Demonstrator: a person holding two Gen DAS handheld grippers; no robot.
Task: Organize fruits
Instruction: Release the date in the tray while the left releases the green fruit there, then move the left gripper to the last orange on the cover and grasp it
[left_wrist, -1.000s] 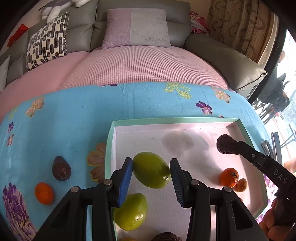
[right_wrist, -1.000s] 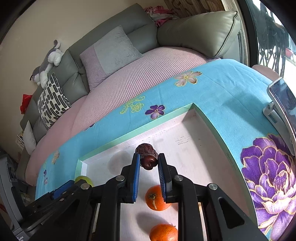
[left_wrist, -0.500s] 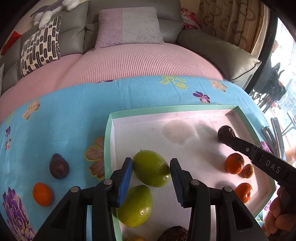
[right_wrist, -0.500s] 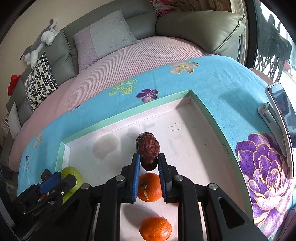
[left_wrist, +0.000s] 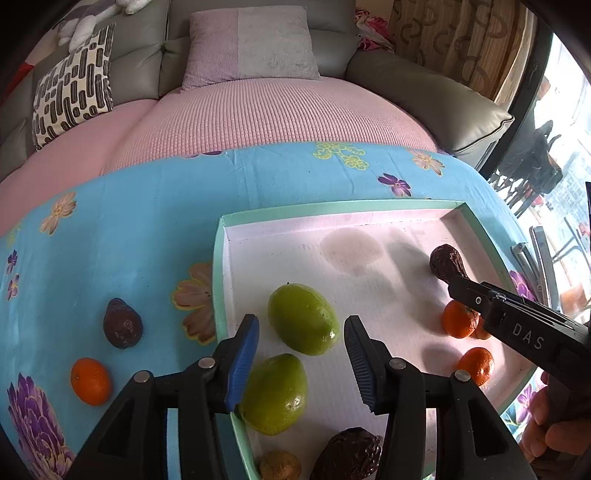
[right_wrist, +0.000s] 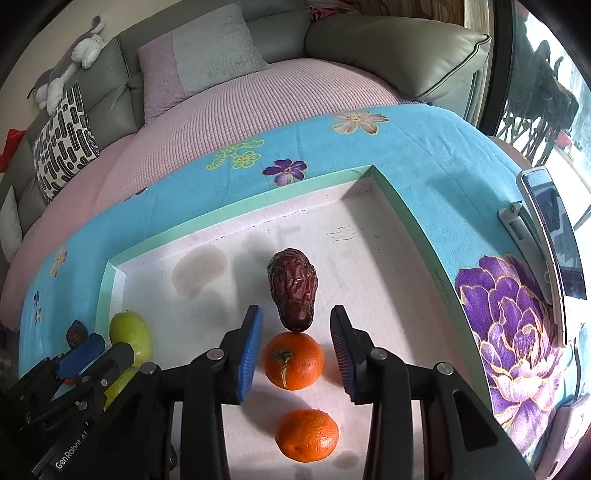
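I am working over a blue floral cloth (left_wrist: 147, 229) spread on a table, with a grey sofa (right_wrist: 388, 48) behind it. My left gripper (left_wrist: 301, 363) is hanging with its jaws spread wide and gripping nothing, 2 green mangoes lying below it in the tray (left_wrist: 221, 280): the nearer mango (left_wrist: 275, 393) resting against the tray's left wall, the farther mango (left_wrist: 303, 319) just beyond it. On the cloth to the left, an orange (left_wrist: 90, 382) and a dark avocado (left_wrist: 122, 328) are sitting outside the tray. My right gripper (right_wrist: 295, 350) is also standing wide apart and empty, straddling a tangerine (right_wrist: 293, 360); a 2nd tangerine (right_wrist: 306, 435) is lying closer to me. Just past the fingertips, a wrinkled red date (right_wrist: 293, 288) is lying on the tray floor, its near end touching the straddled tangerine. A phone (right_wrist: 554, 229) is sitting far right.
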